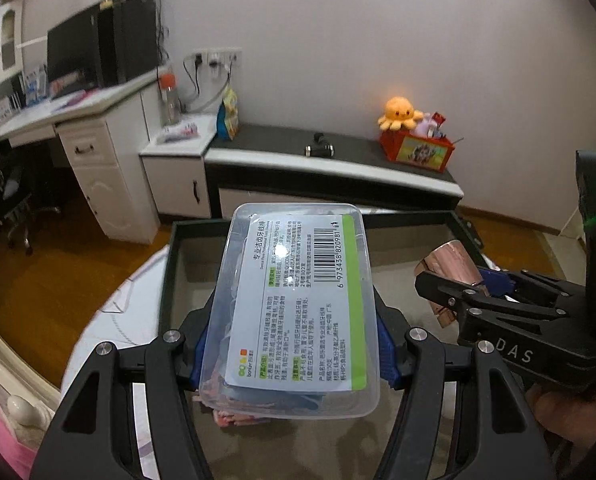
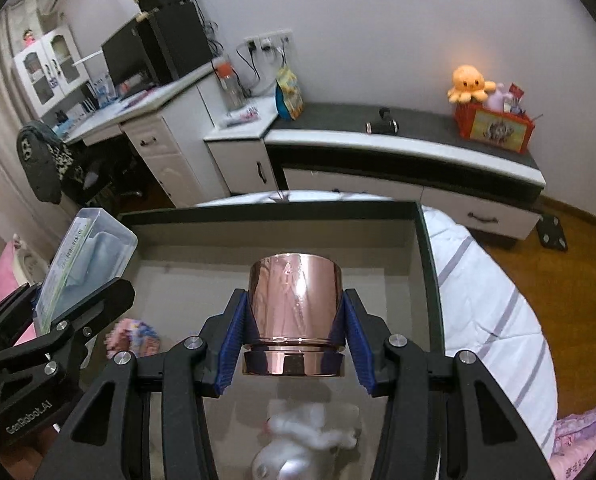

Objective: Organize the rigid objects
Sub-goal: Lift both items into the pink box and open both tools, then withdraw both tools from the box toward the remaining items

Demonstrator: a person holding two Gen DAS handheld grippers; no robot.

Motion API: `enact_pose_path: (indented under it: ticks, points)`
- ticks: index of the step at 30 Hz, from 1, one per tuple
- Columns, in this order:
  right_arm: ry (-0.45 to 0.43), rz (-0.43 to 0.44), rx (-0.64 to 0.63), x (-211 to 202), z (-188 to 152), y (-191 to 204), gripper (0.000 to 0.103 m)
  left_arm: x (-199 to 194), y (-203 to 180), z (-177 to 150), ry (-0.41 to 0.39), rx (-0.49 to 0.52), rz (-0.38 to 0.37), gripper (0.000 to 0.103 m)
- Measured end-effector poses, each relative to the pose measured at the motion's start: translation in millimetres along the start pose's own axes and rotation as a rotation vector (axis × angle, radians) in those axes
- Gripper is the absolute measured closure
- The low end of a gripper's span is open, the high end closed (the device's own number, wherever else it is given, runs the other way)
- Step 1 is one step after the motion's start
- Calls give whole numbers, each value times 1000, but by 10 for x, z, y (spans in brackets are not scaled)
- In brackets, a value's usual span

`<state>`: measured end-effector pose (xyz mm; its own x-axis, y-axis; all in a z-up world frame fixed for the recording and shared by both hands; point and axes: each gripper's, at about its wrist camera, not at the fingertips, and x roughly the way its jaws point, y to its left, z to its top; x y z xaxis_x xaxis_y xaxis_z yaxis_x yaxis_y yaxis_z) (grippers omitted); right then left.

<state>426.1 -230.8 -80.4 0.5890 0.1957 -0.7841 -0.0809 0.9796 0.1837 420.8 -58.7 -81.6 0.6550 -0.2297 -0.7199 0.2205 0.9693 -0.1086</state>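
A bedroom with a white wall, a low cabinet (image 2: 398, 148) and one open dark box (image 2: 426, 248) on the bed. One left gripper (image 1: 293, 344) squeezes one clear plastic case (image 1: 298, 304) between its blue pads, above the box. One right gripper (image 2: 293, 332) squeezes one shiny pink cup (image 2: 295, 304) (also over the box). Under the fingers lie one white fluffy toy (image 2: 310, 440) and one pink packet (image 2: 135, 340).
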Motion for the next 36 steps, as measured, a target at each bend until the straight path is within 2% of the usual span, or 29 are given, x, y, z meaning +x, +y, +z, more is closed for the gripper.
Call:
enact_pose_path:
  ticks: [5,7,8,9,11,13,17,25,36]
  points:
    - [45,-7,-3,100,-4,-40,55,210,-20,21,75,8,-6,38]
    - [54,-15,0,110,-4,-54,54,220,-16,36,84,9,7,32]
    - [65,-15,2,125,-1,-58,51,223,-14,45,88,8,17,19]
    - [77,-8,2,133,-3,-62,38,203,-4,49,83,3,24,11]
    - [76,-28,4,120,2,-65,18,136,4,36,66,3,35,6]
    - [73,-30,3,84,14,-54,17,40,31,19,48,-1,37,5]
    - [34,-42,14,-88,-18,-62,0,-251,95,-36,-17,-19,34,1]
    - [-95,-26,73,-676,-179,-24,0,-936,147,-229,-141,-31,60,0]
    - [-242,-51,59,-1451,-626,295,0,-1631,140,-524,-231,-45,97,0]
